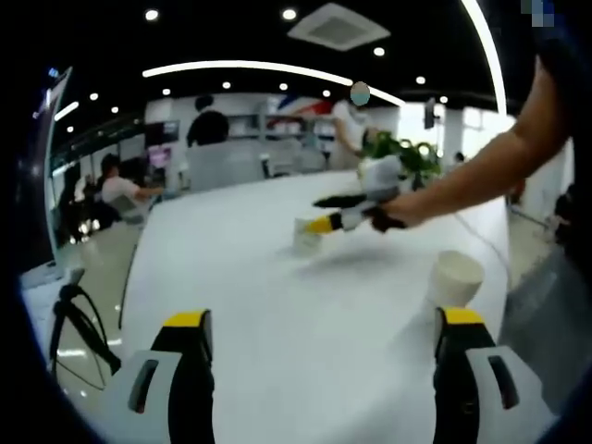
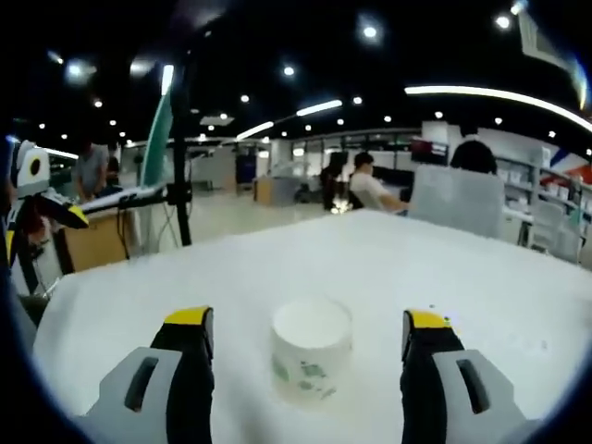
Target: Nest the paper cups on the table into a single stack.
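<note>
Yellow-tipped jaws of the right gripper (image 2: 310, 344) stand spread either side of an upright paper cup (image 2: 312, 349) on the white table (image 2: 462, 268), evidently poised to grasp. Left gripper (image 1: 322, 333), spread, frames nothing; second cup (image 1: 454, 279) stands nearby.

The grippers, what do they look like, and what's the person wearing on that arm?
Each left gripper and right gripper jaw is black with a yellow tip and a grey housing with a dark slot. The person's arm is bare up to a dark short sleeve.
</note>
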`<state>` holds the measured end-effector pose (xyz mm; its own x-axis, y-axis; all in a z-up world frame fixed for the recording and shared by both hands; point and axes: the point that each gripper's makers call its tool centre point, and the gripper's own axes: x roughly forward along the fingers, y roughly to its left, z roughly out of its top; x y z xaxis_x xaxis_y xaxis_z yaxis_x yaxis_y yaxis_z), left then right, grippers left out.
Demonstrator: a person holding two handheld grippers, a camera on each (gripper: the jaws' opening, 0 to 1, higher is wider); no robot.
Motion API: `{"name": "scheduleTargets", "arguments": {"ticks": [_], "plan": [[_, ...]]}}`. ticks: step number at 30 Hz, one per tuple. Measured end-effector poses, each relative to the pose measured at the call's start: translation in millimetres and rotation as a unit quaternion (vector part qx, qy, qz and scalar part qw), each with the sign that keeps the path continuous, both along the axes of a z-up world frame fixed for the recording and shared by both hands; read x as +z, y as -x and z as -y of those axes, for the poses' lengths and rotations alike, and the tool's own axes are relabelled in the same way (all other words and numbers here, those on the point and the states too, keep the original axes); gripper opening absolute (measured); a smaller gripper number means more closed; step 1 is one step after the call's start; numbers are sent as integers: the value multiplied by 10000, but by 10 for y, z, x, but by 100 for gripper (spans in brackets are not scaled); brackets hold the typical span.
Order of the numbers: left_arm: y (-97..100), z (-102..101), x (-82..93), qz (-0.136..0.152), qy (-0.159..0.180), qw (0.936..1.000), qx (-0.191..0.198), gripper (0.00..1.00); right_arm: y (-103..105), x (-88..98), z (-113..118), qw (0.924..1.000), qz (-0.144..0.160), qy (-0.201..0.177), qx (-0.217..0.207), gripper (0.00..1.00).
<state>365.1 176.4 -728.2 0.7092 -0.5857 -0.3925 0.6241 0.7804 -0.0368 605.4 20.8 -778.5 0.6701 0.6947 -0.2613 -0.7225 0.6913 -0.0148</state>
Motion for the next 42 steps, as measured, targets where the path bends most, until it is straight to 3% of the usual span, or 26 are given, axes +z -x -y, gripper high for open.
{"name": "scheduleTargets", "arguments": {"ticks": [3,7,10,12,13,14,16,24,42], "plan": [[18,-40,-13,-40,-29,10000,34,99,-55,-65,23,9998,-147,-32,-158,68],[-32,-77,105,-16,323,9991,257,99,-68,-131,20,9987,-438,-159,-203,62],[-81,-101,135,-41,425,9987,290,99,-44,-182,9,9988,-454,-73,-151,59],[-92,-106,131,5,296,9992,254,99,-33,-277,18,9981,-594,94,-160,48],[-96,-104,129,1,260,9994,240,99,-32,-311,52,9975,-633,221,-241,35],[-96,-92,134,-3,238,9995,231,99,-48,-277,34,9982,-535,131,-241,36],[-105,-86,141,33,197,9996,202,99,-65,-277,35,9976,-635,15,-270,35],[-96,-59,138,56,110,9998,137,99,-53,-259,33,9979,-616,62,-202,33],[-87,-47,207,20,68,9998,161,99,-148,152,75,9981,-592,57,-141,34]]}}
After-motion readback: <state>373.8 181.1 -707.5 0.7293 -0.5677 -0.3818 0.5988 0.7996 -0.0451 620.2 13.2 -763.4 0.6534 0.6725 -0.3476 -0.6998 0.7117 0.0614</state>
